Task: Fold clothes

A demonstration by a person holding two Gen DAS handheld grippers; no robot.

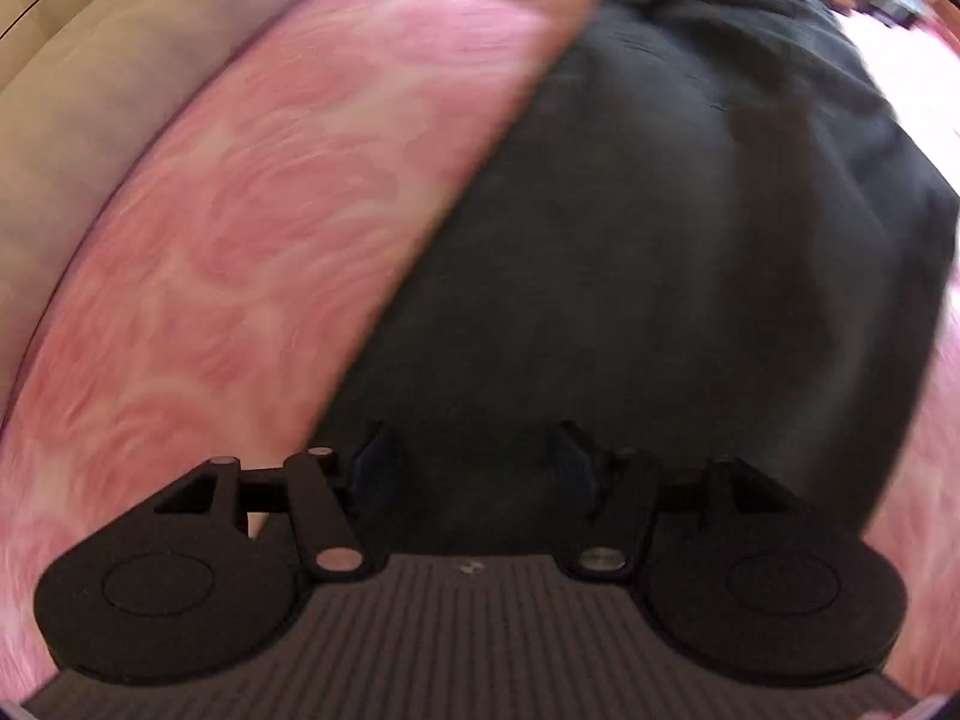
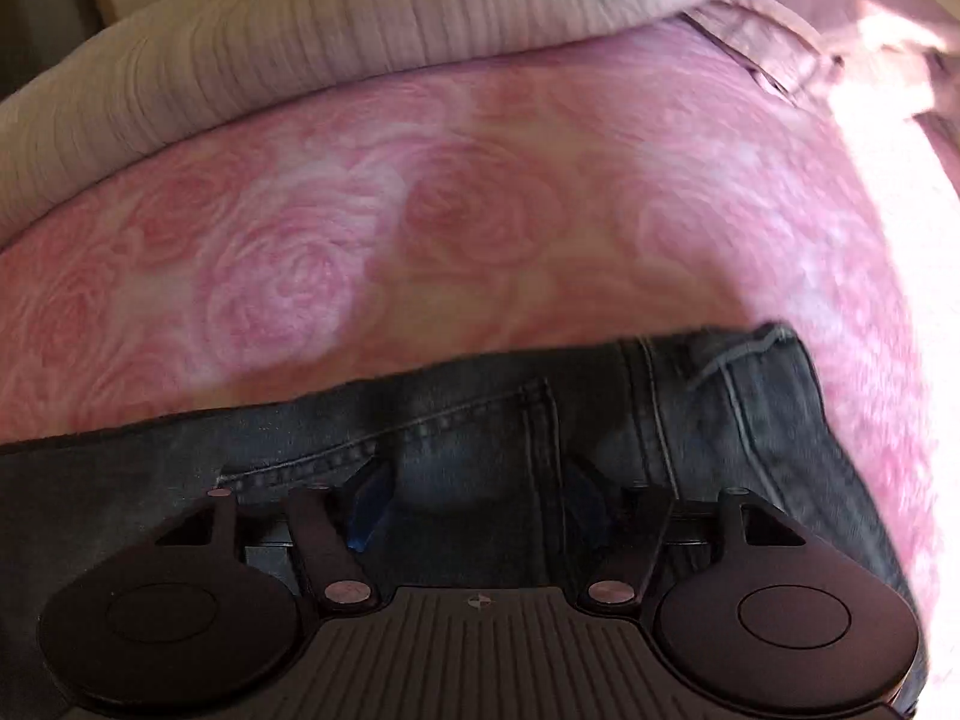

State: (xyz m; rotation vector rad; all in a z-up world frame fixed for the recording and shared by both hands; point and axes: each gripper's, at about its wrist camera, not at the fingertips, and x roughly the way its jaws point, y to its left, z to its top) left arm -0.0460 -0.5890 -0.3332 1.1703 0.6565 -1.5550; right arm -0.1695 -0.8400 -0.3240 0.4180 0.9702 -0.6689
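Bare pink rose bedspread [image 2: 456, 228] beyond the jeans [image 2: 480, 420], hemmed by a beige ribbed blanket [image 2: 360, 18] behind.

dark denim jeans [image 2: 480, 420] lie spread flat; stitched pocket faces up

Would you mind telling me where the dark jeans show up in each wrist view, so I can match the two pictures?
Left wrist: the dark jeans fill the centre and right, directly ahead of the open left gripper.
Right wrist: the jeans cross the lower half, under the open right gripper.
Shared landmark: the pink rose-patterned blanket beneath them.
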